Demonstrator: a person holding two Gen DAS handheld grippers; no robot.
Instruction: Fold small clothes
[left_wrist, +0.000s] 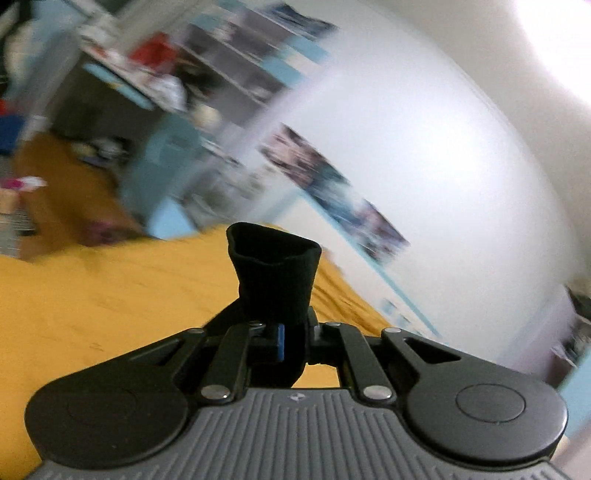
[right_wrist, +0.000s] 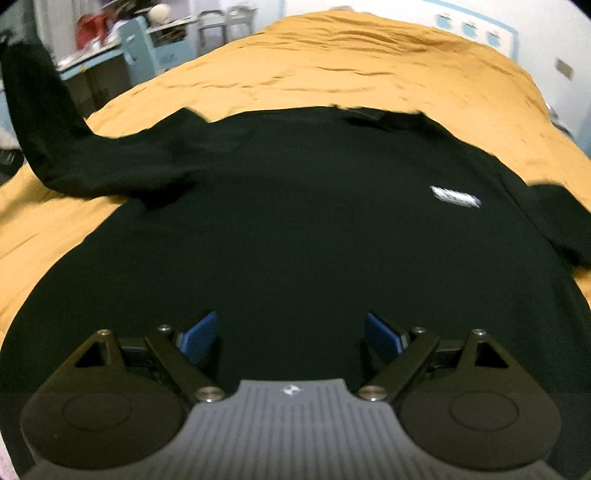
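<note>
Black long-sleeved sweatshirt (right_wrist: 295, 229) lies spread front-up on the mustard-yellow bedspread (right_wrist: 332, 70), collar toward the far side and a small white chest logo (right_wrist: 456, 196) showing. Its one sleeve (right_wrist: 40, 122) rises off the bed toward the upper left of the right wrist view, and the left gripper (left_wrist: 295, 332) has its jaws closed on the ribbed black cuff (left_wrist: 275, 273), whose open mouth stands up just past the blue pads (left_wrist: 280, 341). The right gripper (right_wrist: 291, 334) hangs over the lower body of the garment with its jaws spread wide and nothing between them.

By my reading, the step in hand is the first sleeve fold. Next the cuff should be carried across the chest and laid flat, while the free gripper can pin the body or take the other sleeve (right_wrist: 561, 225), which trails toward the right edge of the bed.

Bare bedspread shows beyond the collar and on both flanks, so there is room to swing. A blurred desk and shelving (right_wrist: 122, 48) stand beyond the bed's far left corner, well apart.
</note>
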